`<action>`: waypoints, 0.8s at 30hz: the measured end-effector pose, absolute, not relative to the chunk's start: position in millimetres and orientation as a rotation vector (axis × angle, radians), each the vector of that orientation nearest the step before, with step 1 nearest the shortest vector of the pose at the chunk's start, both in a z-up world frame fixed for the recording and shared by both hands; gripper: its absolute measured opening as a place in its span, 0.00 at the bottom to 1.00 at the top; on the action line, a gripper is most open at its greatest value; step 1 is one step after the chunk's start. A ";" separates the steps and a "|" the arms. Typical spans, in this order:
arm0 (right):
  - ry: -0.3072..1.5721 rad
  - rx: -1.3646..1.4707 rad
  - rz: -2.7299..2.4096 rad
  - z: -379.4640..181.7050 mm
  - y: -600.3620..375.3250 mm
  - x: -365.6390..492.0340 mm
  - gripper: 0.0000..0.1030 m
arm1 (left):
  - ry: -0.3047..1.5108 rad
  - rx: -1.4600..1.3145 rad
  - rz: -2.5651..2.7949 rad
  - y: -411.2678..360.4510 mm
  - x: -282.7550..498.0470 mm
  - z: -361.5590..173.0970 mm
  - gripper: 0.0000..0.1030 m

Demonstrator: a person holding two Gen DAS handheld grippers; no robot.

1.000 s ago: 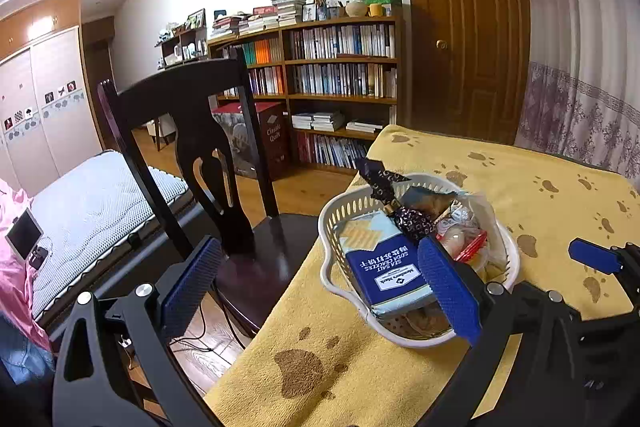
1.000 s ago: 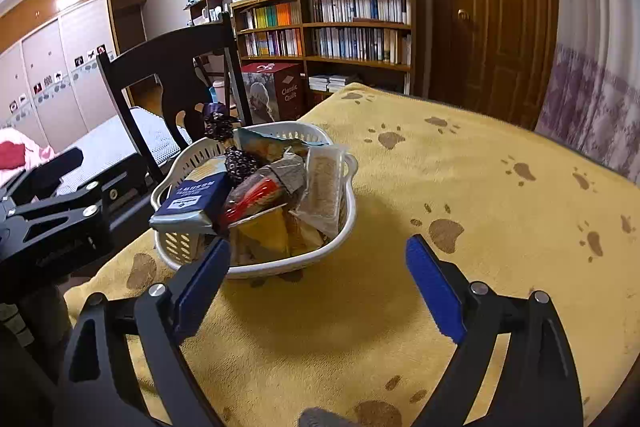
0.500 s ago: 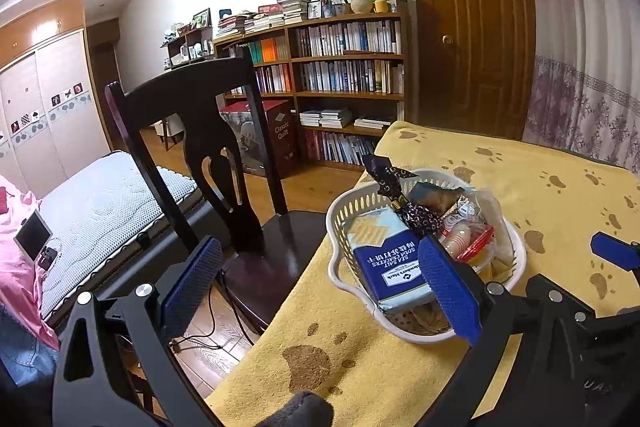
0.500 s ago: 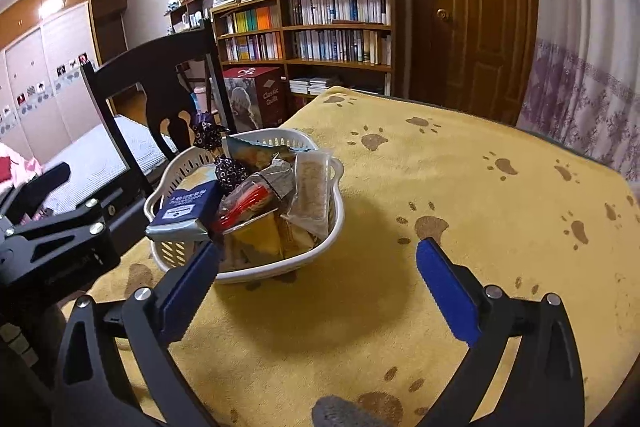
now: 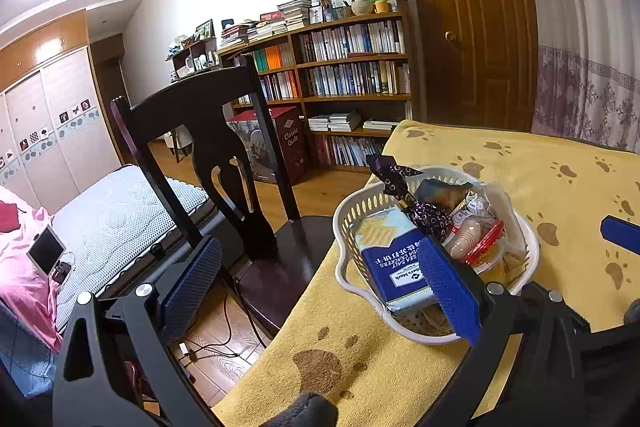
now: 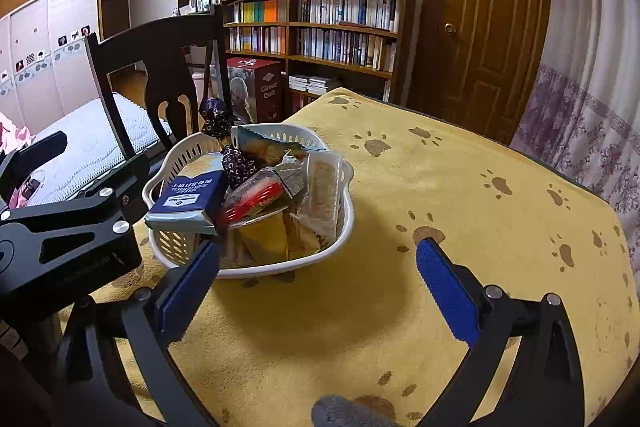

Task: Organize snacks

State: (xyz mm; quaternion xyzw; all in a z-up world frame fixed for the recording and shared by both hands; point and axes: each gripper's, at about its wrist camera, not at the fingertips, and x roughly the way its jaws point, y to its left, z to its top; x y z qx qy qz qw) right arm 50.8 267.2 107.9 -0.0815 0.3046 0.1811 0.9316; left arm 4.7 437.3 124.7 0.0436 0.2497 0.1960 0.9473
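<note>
White slotted plastic basket [image 6: 256, 263] heaped with snacks, on a yellow paw-print tablecloth [image 6: 460, 187] near the table's chair-side edge. Blue sea-salt cracker pack [image 6: 188, 197] at its left, purple twist-wrapped candy [image 6: 236, 165] on top. Left gripper [image 5: 320, 275] spread wide, empty, just short of the basket; right gripper [image 6: 316, 279] likewise parted, holding nothing, over bare cloth. Dark wooden chair [image 5: 208, 131] beside.
</note>
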 end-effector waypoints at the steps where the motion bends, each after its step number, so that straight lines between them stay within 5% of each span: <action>1: 0.624 -0.169 0.374 107.8 268.0 50.6 0.95 | 0.508 0.091 0.400 437.0 5.0 124.2 0.97; 24: 0.619 -0.191 0.391 106.5 277.3 50.4 0.95 | 0.509 0.076 0.430 447.5 4.4 126.2 0.97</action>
